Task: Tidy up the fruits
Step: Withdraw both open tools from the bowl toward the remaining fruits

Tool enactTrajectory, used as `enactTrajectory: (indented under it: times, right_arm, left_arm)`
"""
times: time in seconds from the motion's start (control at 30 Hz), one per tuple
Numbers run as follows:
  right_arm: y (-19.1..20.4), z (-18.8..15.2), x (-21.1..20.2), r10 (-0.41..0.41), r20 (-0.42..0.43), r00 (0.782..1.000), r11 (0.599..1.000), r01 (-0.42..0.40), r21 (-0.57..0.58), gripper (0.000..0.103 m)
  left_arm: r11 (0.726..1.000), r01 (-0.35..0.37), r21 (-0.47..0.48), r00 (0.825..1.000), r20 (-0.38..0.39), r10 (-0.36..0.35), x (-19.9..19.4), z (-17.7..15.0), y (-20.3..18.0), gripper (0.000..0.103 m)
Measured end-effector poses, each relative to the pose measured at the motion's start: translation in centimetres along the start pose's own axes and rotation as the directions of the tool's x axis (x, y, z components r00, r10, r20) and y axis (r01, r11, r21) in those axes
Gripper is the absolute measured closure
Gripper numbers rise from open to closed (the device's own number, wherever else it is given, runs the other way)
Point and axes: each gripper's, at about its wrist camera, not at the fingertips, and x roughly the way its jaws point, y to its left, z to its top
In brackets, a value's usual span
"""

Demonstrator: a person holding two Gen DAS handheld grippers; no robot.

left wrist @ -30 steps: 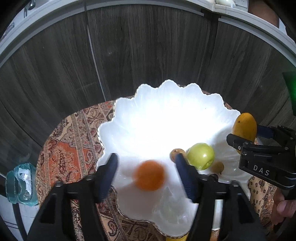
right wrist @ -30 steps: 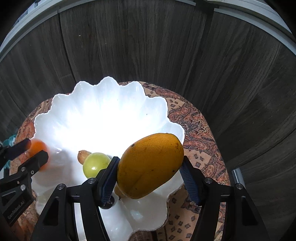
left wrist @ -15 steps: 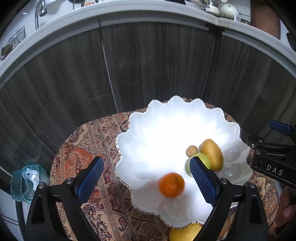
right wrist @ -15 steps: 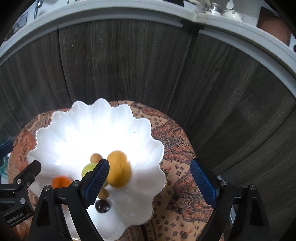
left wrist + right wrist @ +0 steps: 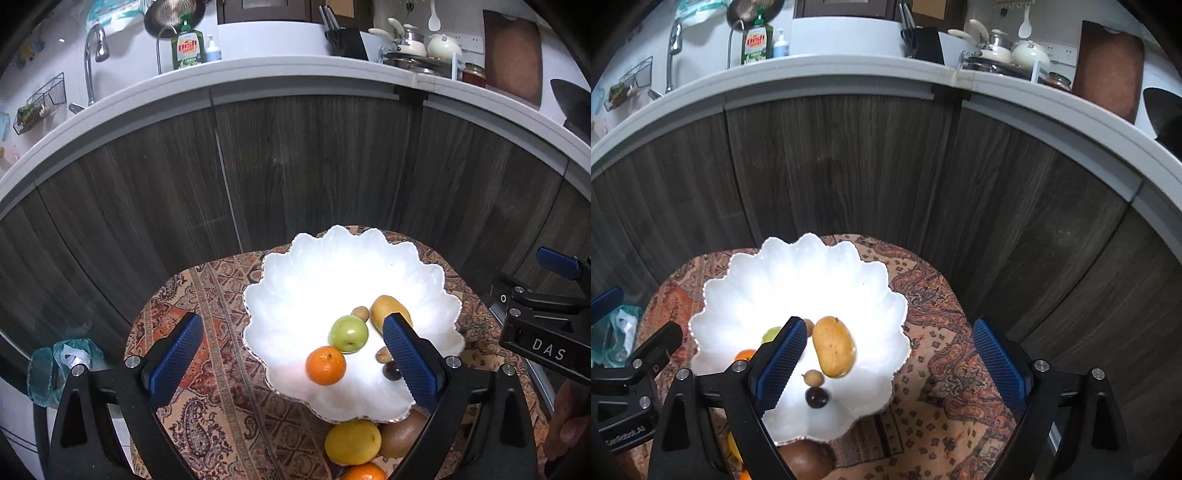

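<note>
A white scalloped bowl (image 5: 343, 258) stands on a patterned cloth (image 5: 207, 332). In it lie an orange (image 5: 326, 365), a green apple (image 5: 349, 333), a yellow mango (image 5: 388, 314), small brown fruits and a dark plum (image 5: 817, 397). The mango also shows in the right wrist view (image 5: 834, 351). My left gripper (image 5: 291, 360) is open and empty, raised above the bowl's near left rim. My right gripper (image 5: 890, 367) is open and empty, above the bowl's right rim (image 5: 897, 332). A lemon (image 5: 352, 442), a kiwi (image 5: 402, 434) and another orange (image 5: 364, 472) lie on the cloth before the bowl.
Dark wood cabinet fronts (image 5: 295, 166) rise right behind the small table. A kitchen counter (image 5: 258, 70) with sink, dish soap and pots runs above. A bluish plastic bag (image 5: 55, 365) lies on the floor at left.
The left gripper let go of the orange and the right let go of the mango; both fruits now lie in the bowl. Both grippers opened wide and pulled back and up.
</note>
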Motion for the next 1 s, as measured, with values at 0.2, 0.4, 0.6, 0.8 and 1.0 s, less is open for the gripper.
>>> enactTrajectory:
  times: [0.2,0.4,0.6,0.8,1.0]
  right_arm:
    - [-0.1,-0.8,-1.7,0.013,0.012,1.000,1.000,-0.013,0.000,0.011]
    - [-0.2,-1.9,-3.0,0.027,0.012,1.000,1.000,-0.027,-0.007,0.011]
    - [0.0,-3.7,-3.6,0.034,-0.008,0.999,0.999,-0.034,-0.017,0.011]
    - [-0.2,-5.4,-3.4,0.035,-0.038,0.999,0.999,-0.035,-0.017,0.011]
    - [-0.4,-7.4,-3.4,0.017,-0.050,0.999,1.000,-0.018,-0.015,0.011]
  left_arm:
    - [1.000,-0.001,0.000,1.000,0.012,0.001,-1.8,-0.8,-0.4,0.004]
    - [1.000,0.002,-0.002,1.000,0.008,-0.002,-3.1,-2.0,-0.7,0.004]
    - [1.000,0.001,0.003,1.000,-0.009,-0.001,-3.6,-3.6,-0.8,0.004]
    - [1.000,0.024,0.001,0.999,-0.039,-0.024,-3.6,-5.5,-1.1,0.004]
    - [0.999,0.031,0.014,0.998,-0.052,-0.031,-3.4,-7.3,-1.8,0.004]
